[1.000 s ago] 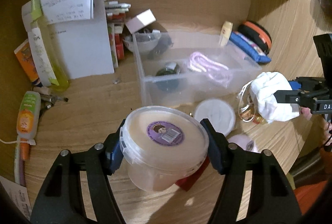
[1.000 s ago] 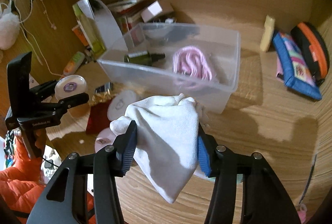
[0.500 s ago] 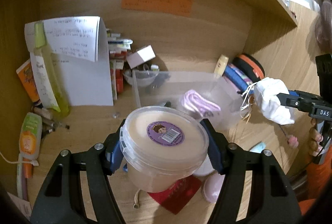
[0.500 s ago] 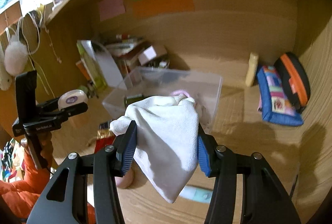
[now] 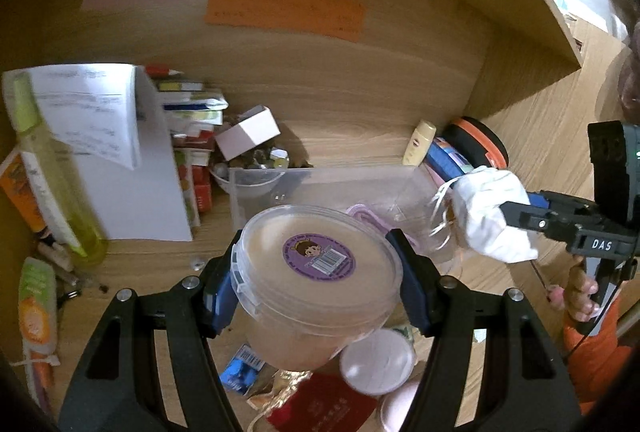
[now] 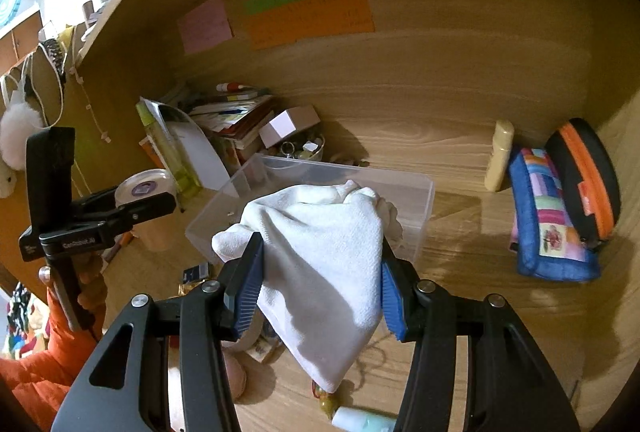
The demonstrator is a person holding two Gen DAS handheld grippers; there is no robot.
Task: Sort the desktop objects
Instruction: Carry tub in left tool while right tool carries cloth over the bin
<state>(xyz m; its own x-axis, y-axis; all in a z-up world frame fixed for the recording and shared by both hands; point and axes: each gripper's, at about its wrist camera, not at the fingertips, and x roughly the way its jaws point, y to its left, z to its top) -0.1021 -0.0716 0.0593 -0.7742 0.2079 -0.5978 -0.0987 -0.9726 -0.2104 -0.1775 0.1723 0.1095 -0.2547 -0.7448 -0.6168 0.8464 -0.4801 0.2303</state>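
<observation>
Fingers of our left gripper (image 5: 316,282) are closed against the sides of a lidded tub (image 5: 316,272), which we hold above the desk (image 5: 132,264), in front of the clear bin (image 5: 320,180). Our right gripper (image 6: 322,284) is clamped on a white cloth pouch (image 6: 320,232), its cords hanging loose, lifted near the bin's right end.

Status of the sort, as we judge it:
- Partly done. A coiled pink cord (image 5: 362,212) lies inside the bin; other contents are hidden behind the tub.
- In hand: the tub and the pouch, neither placed.
- Left on the desk near us: a red packet (image 5: 324,406), a round white lid (image 5: 378,362), a small blue card (image 5: 240,370) and a pale tube (image 6: 360,422).
- Left at the back: a blue pencil case (image 6: 552,228), an orange-trimmed case (image 6: 584,176), a cream bottle (image 6: 498,160) and a stack of books (image 6: 236,116).

We cannot tell which of these belong in the bin.
</observation>
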